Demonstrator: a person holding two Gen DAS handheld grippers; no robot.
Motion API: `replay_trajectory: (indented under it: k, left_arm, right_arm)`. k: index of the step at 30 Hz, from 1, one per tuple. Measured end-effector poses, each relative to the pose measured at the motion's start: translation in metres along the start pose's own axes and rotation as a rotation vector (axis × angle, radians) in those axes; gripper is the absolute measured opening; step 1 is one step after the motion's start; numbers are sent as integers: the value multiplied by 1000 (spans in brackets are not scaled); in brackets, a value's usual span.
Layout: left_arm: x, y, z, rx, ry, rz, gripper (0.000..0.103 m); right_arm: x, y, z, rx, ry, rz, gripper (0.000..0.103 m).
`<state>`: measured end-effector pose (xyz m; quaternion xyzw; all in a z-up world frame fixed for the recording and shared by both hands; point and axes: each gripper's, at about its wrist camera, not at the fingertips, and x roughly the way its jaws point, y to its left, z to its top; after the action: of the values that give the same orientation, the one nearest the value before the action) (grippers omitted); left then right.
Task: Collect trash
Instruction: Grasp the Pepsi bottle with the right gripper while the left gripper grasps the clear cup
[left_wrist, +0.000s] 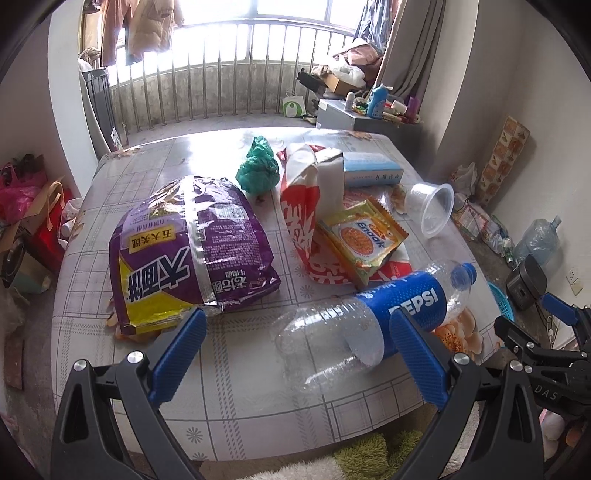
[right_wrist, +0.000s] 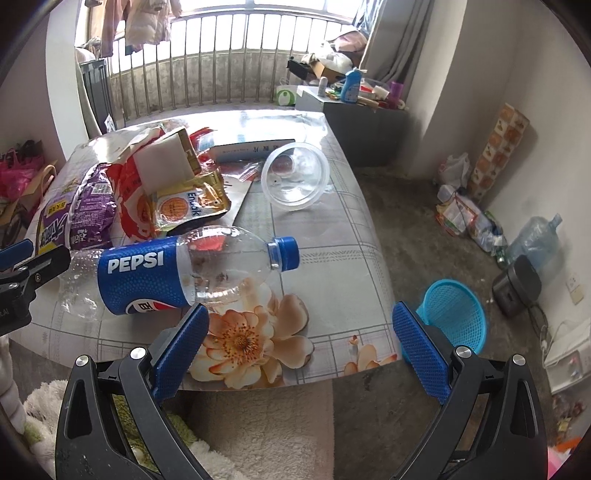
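I read "PEPSI" on the bottle's (right_wrist: 147, 273) blue label. The yellow packet (left_wrist: 364, 240) said "Enaak". The gripper frame (left_wrist: 546, 393) bore "DAS".

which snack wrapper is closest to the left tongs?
The big purple noodle bag, its corner right by the left tongs; the yellow Enaak packet lies farther back.

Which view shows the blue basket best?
Right wrist: the blue basket on the floor past the table's corner shows nearly whole, only its near edge hidden by a fingertip. Left wrist catches just a sliver of it beyond the table edge.
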<state>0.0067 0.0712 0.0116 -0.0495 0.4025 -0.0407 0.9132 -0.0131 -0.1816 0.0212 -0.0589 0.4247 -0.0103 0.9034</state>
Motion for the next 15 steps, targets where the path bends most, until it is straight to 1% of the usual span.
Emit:
replay_trajectory:
  k: [2,4,6,7,8,9,10,11,12,13,15]
  left_arm:
    - [-2,16,2,-30,-47,-42,97]
    - [-2,33,2,-58,-79,-78,97]
    - [2,46,4,-70,-85,-87,97]
    - [4,53,5,-76,-80,-89,97]
    - [7,59,6,-84,-74,-100,93]
    - [11,65,8,-95,-63,-115,87]
    - [15,71,8,-108,-50,-127,84]
    - [20,75,8,-120,-37,-139,78]
    - [26,79,9,-128,-20,-155,71]
    - [33,81,8,-129,4,-170,67]
    - [47,81,6,-118,65,-210,53]
  right_arm:
    - [2,5,4,16,3,50,95]
    - [5,9,6,50,17,127,95]
    - [9,11,8,114,35,230,95]
    - [12,11,7,159,46,292,93]
    - [15,10,6,207,62,354,92]
    - [20,11,5,255,81,410,91]
    - [25,10,4,306,103,466,90]
    - [30,10,2,355,129,518,89]
    - [36,10,0,401,156,560,87]
    - [41,10,-1,441,180,596,86]
    - [50,10,-1,509,216,648,85]
